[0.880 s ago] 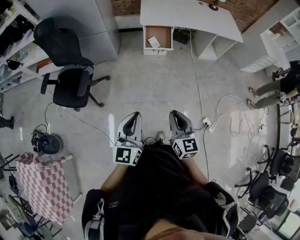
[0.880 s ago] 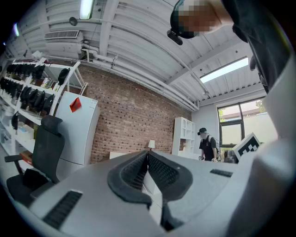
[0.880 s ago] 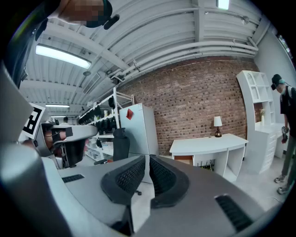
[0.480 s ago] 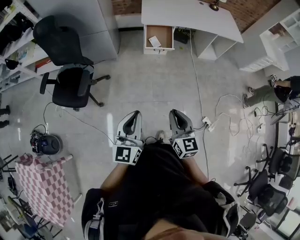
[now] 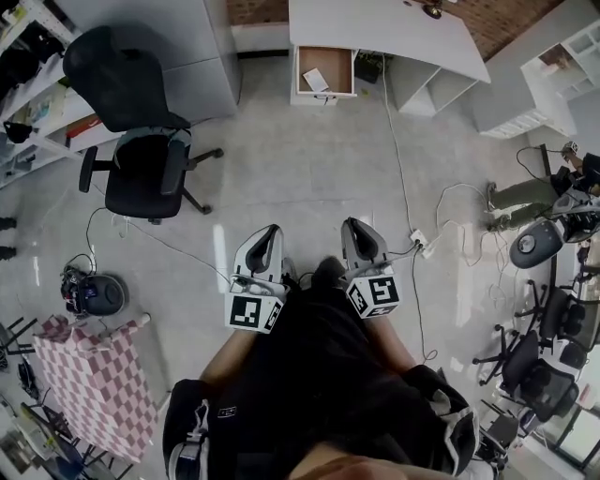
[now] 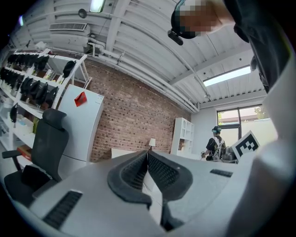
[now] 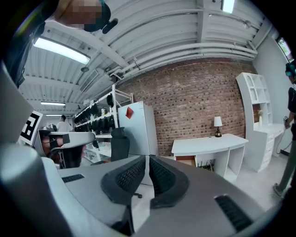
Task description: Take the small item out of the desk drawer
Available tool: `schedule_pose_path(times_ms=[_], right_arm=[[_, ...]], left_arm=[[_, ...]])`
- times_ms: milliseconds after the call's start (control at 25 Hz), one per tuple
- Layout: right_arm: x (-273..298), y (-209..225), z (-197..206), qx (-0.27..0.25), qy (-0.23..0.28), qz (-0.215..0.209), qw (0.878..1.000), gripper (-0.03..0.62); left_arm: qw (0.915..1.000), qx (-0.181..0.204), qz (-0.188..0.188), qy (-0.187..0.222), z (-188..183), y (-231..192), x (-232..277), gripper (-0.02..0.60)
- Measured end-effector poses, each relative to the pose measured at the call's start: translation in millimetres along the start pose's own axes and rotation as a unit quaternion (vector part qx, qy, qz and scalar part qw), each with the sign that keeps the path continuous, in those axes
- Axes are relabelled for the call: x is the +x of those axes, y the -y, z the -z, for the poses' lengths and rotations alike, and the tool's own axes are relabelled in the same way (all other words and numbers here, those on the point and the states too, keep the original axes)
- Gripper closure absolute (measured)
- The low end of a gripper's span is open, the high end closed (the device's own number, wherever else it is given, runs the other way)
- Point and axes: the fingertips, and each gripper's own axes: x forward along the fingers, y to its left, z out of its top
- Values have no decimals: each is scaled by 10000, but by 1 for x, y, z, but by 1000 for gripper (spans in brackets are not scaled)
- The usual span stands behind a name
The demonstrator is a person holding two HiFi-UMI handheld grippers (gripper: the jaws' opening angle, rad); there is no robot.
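1. Small item [image 5: 317, 81], pale and flat, lies in the open drawer [image 5: 334, 60] of the white desk [image 5: 384, 28], at the far end of the room in the head view. It is too small there to tell what it is.
2. The drawer is pulled out from the desk's left part with its brown bottom showing. The item rests in the half nearer the person.
3. Held low in front of the person, the left gripper [image 5: 272, 231] points toward the desk and is well apart from it. In the left gripper view its ribbed pads meet at the tips with nothing between them, so it is clenched and empty.
4. Just beside it, the right gripper [image 5: 353, 228] points the same way. The right gripper view shows its dark pads pressed together, also clenched on nothing.
5. A stretch of grey floor [image 5: 300, 169] separates both grippers from the drawer.
6. A black office chair [image 5: 141, 173] stands to the left of that stretch, near a tall white cabinet [image 5: 202, 56].
7. A thin cable [image 5: 394, 159] runs from the desk across the floor to a power strip [image 5: 419, 244] near the right gripper.
8. In the right gripper view the desk stands against a brick wall [image 7: 199, 102], with a small lamp [image 7: 218, 122] on its top and a white shelf unit [image 7: 254, 106] to its right.
9. A red-and-white checkered cloth [image 5: 89, 384] covers a stand at the lower left of the head view.
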Motion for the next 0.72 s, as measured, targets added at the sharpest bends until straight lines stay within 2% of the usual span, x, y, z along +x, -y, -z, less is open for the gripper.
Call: schedule_pose_path(times_ms=[320, 520, 720], right_arm=[[43, 4, 6, 9, -99, -87, 9999, 546], [97, 30, -4, 31, -13, -253, 9997, 546], [159, 75, -29, -7, 92, -414, 9991, 546]], left_arm=[[9997, -113, 18, -225, 19, -24, 24, 572], [9995, 54, -202, -226, 13, -51, 72, 572], [9989, 238, -377, -121, -7, -73, 146, 571]])
